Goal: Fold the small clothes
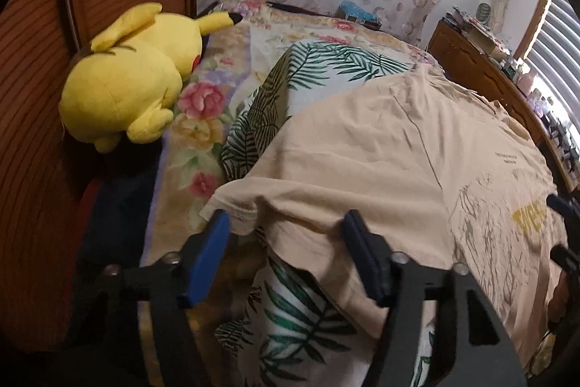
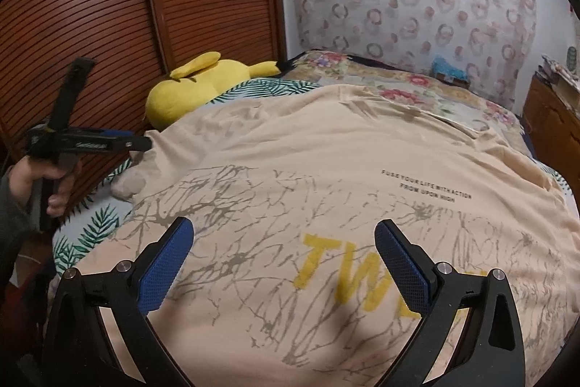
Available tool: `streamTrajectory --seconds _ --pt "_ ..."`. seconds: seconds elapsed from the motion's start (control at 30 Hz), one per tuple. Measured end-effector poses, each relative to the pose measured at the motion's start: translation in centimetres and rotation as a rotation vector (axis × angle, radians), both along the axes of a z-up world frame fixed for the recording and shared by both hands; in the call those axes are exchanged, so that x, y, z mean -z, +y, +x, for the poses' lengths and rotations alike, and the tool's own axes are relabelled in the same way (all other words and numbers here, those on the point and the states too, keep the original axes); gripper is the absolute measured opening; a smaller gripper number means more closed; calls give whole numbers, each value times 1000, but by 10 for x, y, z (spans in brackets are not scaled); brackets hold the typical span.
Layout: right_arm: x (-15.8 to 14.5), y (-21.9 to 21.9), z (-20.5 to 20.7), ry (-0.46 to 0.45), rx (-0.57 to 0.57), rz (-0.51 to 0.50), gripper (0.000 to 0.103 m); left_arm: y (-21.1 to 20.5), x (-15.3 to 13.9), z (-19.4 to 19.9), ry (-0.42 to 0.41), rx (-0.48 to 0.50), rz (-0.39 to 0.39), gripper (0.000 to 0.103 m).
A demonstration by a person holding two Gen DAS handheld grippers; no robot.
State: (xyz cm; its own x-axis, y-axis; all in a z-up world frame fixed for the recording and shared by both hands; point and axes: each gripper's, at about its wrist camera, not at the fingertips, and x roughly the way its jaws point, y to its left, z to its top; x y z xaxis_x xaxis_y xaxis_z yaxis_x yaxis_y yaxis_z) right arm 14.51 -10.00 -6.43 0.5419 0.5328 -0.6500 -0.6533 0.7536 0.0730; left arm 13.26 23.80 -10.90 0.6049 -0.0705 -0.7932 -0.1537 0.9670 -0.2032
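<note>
Both hand-held grippers over the tee

My left hand-held gripper (image 1: 286, 223) gapes at the tee's (image 1: 362, 140) sleeve; my right hand-held gripper (image 2: 284, 234) hovers released above its print.

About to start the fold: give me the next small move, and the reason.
Probably ease the left claw forward and close it on the beige T-shirt at its near sleeve edge. Both claws are open and hold nothing, the shirt lies spread flat, and that edge sits right between the left claw's blue pads. The right claw hovers over the print.
</note>
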Motion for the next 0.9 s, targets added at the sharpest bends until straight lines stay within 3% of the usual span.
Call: streamTrajectory --seconds 0.13,0.2,0.27,0.47,0.6,0.9 --pt "2 1 -4 13 -27 2 102 -3 -1 2 -24 35 -18 23" --pt "2 1 -5 16 -32 0 100 -9 -5 2 -35 39 25 8" --pt "3 0 -6 26 -41 4 96 -17 -9 2 -45 52 91 3" --pt "2 -9 -7 25 -42 10 82 -38 -41 2 -119 105 116 0" --pt "-3 -22 -5 11 -19 13 79 -60 -64 6 -157 155 118 0" --pt "-15 -70 1 -26 68 24 77 -152 -103 22 -209 351 88 0"
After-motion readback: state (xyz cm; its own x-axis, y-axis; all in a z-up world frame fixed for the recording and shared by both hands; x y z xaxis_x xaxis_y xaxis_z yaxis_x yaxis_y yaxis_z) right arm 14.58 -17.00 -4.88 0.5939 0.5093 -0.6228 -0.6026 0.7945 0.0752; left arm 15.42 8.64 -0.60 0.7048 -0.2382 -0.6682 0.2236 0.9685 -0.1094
